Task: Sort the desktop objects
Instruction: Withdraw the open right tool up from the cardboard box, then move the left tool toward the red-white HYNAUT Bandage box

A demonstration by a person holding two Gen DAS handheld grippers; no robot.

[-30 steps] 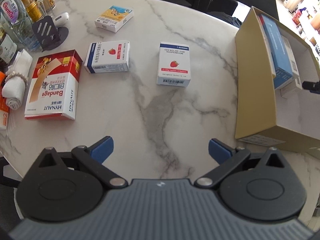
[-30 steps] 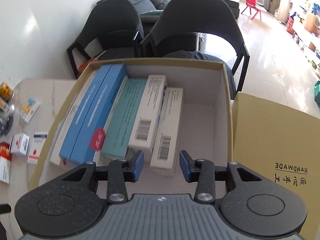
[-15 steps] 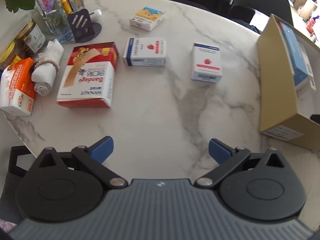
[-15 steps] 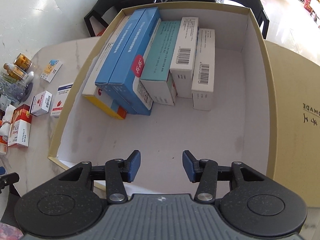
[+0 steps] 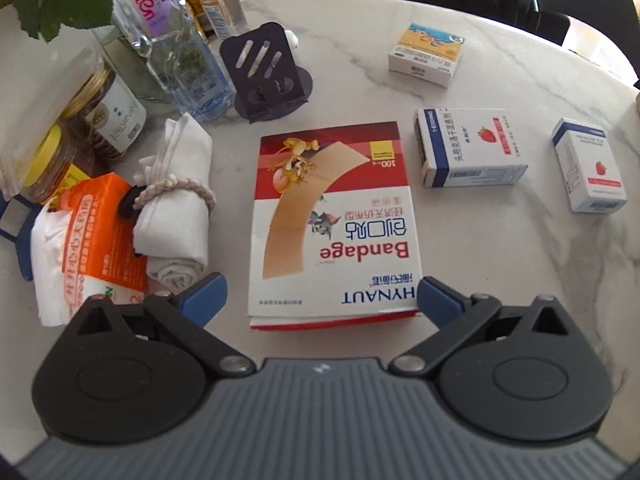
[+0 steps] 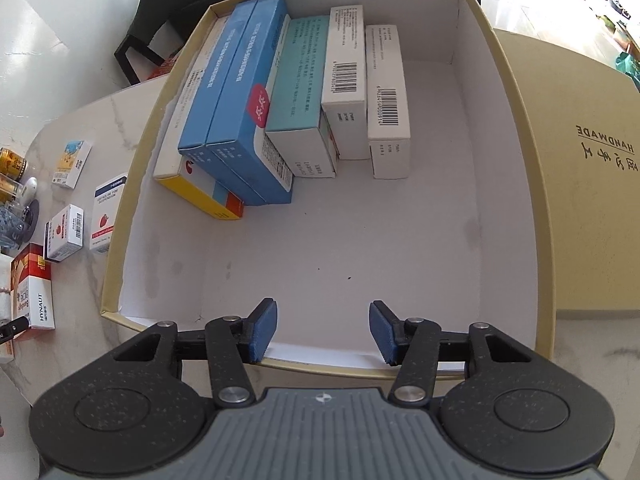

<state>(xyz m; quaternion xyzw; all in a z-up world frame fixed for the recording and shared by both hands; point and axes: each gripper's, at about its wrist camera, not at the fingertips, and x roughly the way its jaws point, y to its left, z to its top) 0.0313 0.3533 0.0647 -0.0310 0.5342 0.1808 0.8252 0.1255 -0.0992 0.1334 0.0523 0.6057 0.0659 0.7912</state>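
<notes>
A red and white bandage box (image 5: pixel 332 216) lies flat on the marble table (image 5: pixel 500 280). My left gripper (image 5: pixel 320 298) is open, and its blue pads stand on either side of the box's near end without squeezing it. Two strawberry medicine boxes (image 5: pixel 470 152) (image 5: pixel 588 164) and a yellow-blue box (image 5: pixel 428 54) lie farther off. My right gripper (image 6: pixel 323 330) hangs open and empty over the near edge of the cardboard box (image 6: pixel 504 92). That box holds blue cartons (image 6: pixel 236 108), a teal carton (image 6: pixel 298 92) and two white cartons (image 6: pixel 346 80).
Left of the bandage box lie a rolled white cloth (image 5: pixel 176 200) and an orange tissue pack (image 5: pixel 92 240). Behind them stand jars (image 5: pixel 100 116), a water bottle (image 5: pixel 160 20) and a black phone stand (image 5: pixel 266 72). The cardboard lid (image 6: pixel 580 184) lies right of the box.
My left gripper swept left across the table and came down over the bandage box. My right gripper drew back to the cardboard box's near edge, and its jaws widened.
</notes>
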